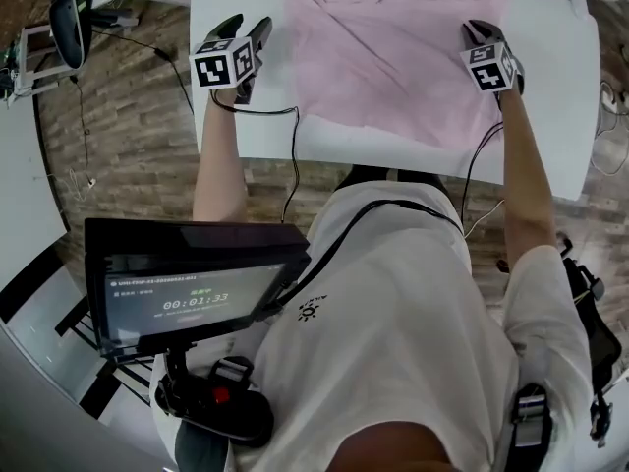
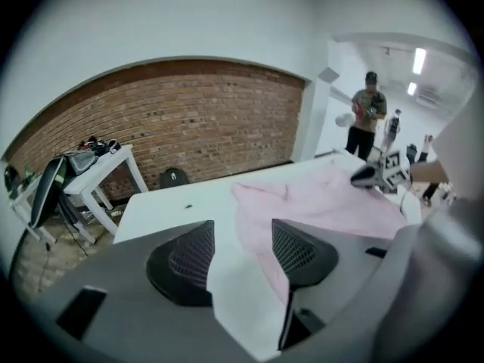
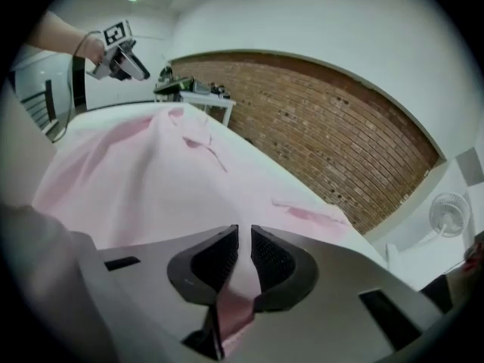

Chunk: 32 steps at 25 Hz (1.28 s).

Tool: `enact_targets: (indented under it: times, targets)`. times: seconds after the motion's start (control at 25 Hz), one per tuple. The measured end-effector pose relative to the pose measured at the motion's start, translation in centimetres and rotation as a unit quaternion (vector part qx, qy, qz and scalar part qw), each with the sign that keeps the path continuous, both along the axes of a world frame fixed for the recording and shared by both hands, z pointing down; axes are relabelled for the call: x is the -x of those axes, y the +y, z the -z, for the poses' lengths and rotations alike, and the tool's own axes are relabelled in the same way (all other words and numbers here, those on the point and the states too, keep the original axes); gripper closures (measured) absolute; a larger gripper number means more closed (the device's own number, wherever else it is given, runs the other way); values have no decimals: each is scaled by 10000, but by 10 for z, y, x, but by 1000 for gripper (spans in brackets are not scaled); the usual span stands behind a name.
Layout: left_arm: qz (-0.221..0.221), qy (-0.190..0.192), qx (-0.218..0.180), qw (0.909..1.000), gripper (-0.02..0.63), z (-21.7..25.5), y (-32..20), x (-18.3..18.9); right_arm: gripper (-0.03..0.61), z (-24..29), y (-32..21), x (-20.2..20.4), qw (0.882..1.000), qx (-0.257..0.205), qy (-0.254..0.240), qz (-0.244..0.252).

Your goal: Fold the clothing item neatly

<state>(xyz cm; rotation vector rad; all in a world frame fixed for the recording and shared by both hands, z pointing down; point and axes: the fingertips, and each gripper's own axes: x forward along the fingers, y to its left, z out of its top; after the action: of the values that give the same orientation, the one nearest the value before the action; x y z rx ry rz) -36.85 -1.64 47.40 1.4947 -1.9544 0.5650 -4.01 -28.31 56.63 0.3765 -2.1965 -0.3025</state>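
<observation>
A pale pink garment (image 1: 393, 52) lies spread on the white table (image 1: 550, 126), with creases running across it. My left gripper (image 1: 257, 35) hovers over bare table just off the garment's left edge (image 2: 253, 218), its jaws wide apart and empty. My right gripper (image 1: 479, 32) is at the garment's right side, shut on a fold of the pink cloth (image 3: 240, 274) that runs between its pads and hangs below them. From the right gripper view the garment (image 3: 151, 180) stretches away toward the left gripper (image 3: 121, 59).
A brick wall (image 2: 197, 119) stands beyond the table. A small white side table (image 2: 98, 169) holds dark gear at the left. A person (image 2: 368, 119) stands far off at the right. A screen on a mount (image 1: 187, 288) hangs in front of my chest.
</observation>
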Motion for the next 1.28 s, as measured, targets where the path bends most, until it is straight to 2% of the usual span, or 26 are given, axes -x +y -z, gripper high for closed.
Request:
enact_targets:
  times: [0.04,0.16,0.2,0.28,0.36,0.44,0.52,0.6,0.68,0.76,0.84,1.0,1.16,1.28]
  targets:
    - [-198,-16,276,9994,394,-16,6,-15,524,-11,-7,-6,9996,-80,262,-83]
    - [-623,35,858,9944,597,-56,24,-66,558,-24,-38,-36,9940,-453,818,-569]
    - [-760,43,1037,9917,610,-67,32,-84,566,-21,-46,-46,9914,-568,928,-728]
    - [-980,-12,1378,9856,610,-87,51,-114,574,-12,-52,-64,9872,-629,1071,-997]
    - [-1013,-96,1579,9822,609,-101,72,-132,574,-3,-47,-75,9877,-506,927,-1157]
    - [-932,27,1589,9829,589,-106,88,-144,572,14,-35,-81,9911,-265,304,-1265]
    - [-816,293,1559,9840,512,-106,102,-152,572,29,-12,-96,9898,152,-411,-1356]
    - [-694,615,1612,9825,466,-110,119,-158,570,30,20,-121,9857,596,-772,-1374]
    - [-585,1044,1664,9788,433,-120,132,-165,510,23,53,-151,9821,961,-807,-1408]
    - [-456,1406,1572,9765,433,-126,137,-170,474,14,81,-177,9786,1237,-716,-1479]
    - [-355,1558,1458,9763,433,-131,136,-169,456,4,103,-199,9732,1462,-675,-1640]
    - [-293,1552,1397,9775,433,-142,119,-164,439,-14,128,-218,9645,1777,-616,-1855]
    - [-226,1378,1405,9802,434,-144,113,-167,420,-30,135,-222,9603,1758,-534,-2098]
    - [-259,1232,1341,9829,434,-142,118,-187,420,-46,135,-248,9428,1846,-655,-2696]
